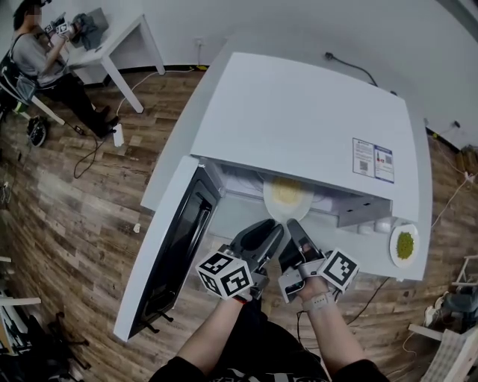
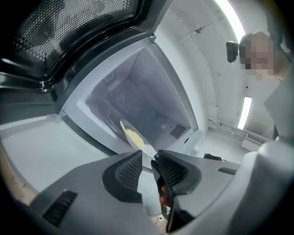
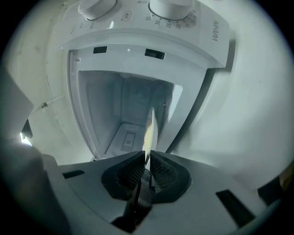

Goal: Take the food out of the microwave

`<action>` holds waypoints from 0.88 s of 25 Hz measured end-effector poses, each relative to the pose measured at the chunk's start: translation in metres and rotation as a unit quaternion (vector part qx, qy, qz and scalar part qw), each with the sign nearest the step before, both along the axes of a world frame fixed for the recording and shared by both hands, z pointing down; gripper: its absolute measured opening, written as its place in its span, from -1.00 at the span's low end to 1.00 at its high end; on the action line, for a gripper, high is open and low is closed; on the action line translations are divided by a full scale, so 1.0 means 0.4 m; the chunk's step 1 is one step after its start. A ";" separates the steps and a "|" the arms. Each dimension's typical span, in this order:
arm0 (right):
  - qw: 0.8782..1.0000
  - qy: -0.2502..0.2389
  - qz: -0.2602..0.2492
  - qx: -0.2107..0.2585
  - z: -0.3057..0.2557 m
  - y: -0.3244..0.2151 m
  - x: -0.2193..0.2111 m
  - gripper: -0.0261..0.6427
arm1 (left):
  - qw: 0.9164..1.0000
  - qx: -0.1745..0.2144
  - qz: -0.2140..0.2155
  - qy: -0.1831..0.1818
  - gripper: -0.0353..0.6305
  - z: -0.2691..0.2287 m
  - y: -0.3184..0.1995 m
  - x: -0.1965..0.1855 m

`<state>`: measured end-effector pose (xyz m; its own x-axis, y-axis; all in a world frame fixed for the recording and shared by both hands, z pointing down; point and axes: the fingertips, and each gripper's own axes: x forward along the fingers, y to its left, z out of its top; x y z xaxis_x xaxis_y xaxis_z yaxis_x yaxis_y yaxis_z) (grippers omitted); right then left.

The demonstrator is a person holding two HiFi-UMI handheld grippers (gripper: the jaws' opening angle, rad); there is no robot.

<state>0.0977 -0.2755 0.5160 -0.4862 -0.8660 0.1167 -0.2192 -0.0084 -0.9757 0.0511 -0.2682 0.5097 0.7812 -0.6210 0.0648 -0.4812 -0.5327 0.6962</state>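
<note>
A white plate of yellow food (image 1: 287,195) lies at the mouth of the open white microwave (image 1: 299,112). Both grippers reach to its near rim from the front. My right gripper (image 1: 293,224) is shut on the rim. In the right gripper view the plate (image 3: 150,128) shows edge-on and runs down between the narrow jaws of the right gripper (image 3: 147,167). My left gripper (image 1: 272,227) is beside it on the left. In the left gripper view the plate (image 2: 133,137) reaches the gap of the left gripper (image 2: 149,165), whose jaws stand apart and do not press on it.
The microwave door (image 1: 175,246) hangs wide open to the left. A second plate with green food (image 1: 404,245) sits on the white table right of the microwave. A person (image 1: 41,60) sits at a white desk (image 1: 123,33) far back left. Control knobs (image 3: 167,7) show beside the cavity.
</note>
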 end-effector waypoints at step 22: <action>0.999 0.021 -0.025 0.003 -0.004 0.061 -0.017 -0.76 | 0.991 -0.079 0.007 0.110 -0.65 0.009 0.033 -0.012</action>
